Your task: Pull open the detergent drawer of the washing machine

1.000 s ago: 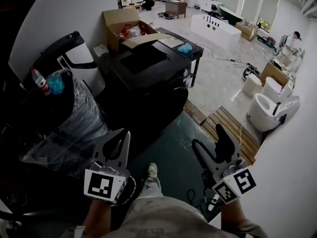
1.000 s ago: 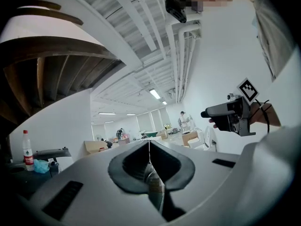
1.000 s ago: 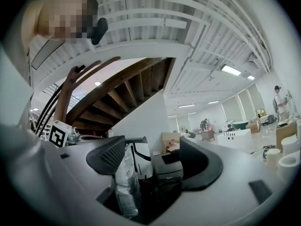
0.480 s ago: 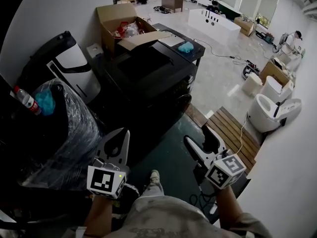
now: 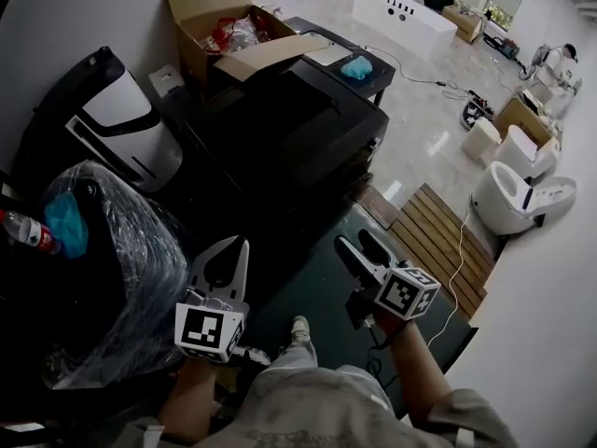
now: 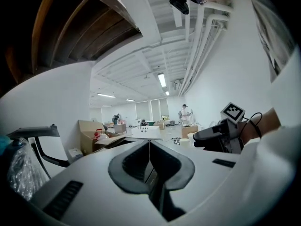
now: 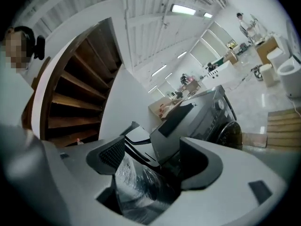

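Though empty, right hand-held gripper (image 5: 353, 243) agape

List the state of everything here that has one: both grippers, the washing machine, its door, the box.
left gripper: jaws shut, empty.
right gripper: jaws apart, nothing between them.
washing machine: untouched, both grippers short of it, nothing pulled out of its front.
washing machine door: shut.
cardboard box: flaps open.

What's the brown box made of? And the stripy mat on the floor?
The box looks like cardboard: dull brown, with bent flaps. The mat looks like wood: pale, matte slats with gaps between them, maybe bamboo.
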`<state>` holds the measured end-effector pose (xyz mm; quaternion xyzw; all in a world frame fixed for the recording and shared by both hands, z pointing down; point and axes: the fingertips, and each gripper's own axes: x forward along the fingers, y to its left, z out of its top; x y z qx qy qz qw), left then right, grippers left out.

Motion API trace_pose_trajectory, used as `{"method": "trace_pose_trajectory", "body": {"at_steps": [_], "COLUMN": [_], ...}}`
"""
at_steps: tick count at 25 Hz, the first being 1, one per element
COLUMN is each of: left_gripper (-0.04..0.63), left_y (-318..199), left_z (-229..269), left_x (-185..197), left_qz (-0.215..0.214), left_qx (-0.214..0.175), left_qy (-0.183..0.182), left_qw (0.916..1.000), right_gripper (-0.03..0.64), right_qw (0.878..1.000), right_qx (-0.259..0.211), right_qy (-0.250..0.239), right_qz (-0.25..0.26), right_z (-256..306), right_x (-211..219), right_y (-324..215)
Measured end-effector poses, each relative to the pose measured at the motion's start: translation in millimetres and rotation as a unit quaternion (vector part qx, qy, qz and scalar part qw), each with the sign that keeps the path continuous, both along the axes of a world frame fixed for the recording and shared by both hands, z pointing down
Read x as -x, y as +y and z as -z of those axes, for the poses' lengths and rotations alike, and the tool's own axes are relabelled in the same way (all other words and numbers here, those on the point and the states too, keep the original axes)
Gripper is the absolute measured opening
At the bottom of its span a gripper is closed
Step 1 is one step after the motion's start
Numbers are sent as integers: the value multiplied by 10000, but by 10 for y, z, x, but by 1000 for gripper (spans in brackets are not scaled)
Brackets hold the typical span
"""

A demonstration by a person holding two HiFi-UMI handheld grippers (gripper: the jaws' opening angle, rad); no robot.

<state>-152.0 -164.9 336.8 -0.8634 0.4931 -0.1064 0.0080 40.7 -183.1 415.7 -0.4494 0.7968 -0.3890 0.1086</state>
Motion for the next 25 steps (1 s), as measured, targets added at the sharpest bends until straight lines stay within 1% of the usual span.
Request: {"method": "trace_pose_trajectory", "body": {"at_steps": [3, 6, 12, 16, 20, 22, 25], "left_gripper": [20, 19, 20, 20, 20, 20, 20], "left_y": [-240, -414, -690, -821, -925, -955, -997], "left_z": [-187, -371, -732, -982, -1154, -1265, -1457], "left_x": [115, 171, 231, 254, 316, 309, 271], "left_qz": [-12, 34, 60, 135, 451, 520, 557], "left_qx": [136, 268, 502, 727, 787, 858, 970], "left_qy": [-3, 83, 120, 113, 284, 369, 326], "left_qw": [9999, 9996, 9986, 9972, 9955, 9943, 9932], "right_gripper": [349, 353, 357, 358, 359, 362, 362], "right_qw": [9985, 9957, 9864, 9824, 9715, 9647, 9529], "right_qx": [375, 701, 1189, 1387, 1699, 1826, 1923], "right_qy": [-368, -561, -1104, -1242, -1634, -1870, -2307], "right_qz": [-140, -203, -259, -143, -230, -313, -433], "right_z": [-306, -585, -1074, -1401, -1756, -1917, -2113], "right_x": [122, 195, 357, 464, 482, 454, 412], "right_y": [-289, -477, -796, -968, -1099, -1167, -1258]}}
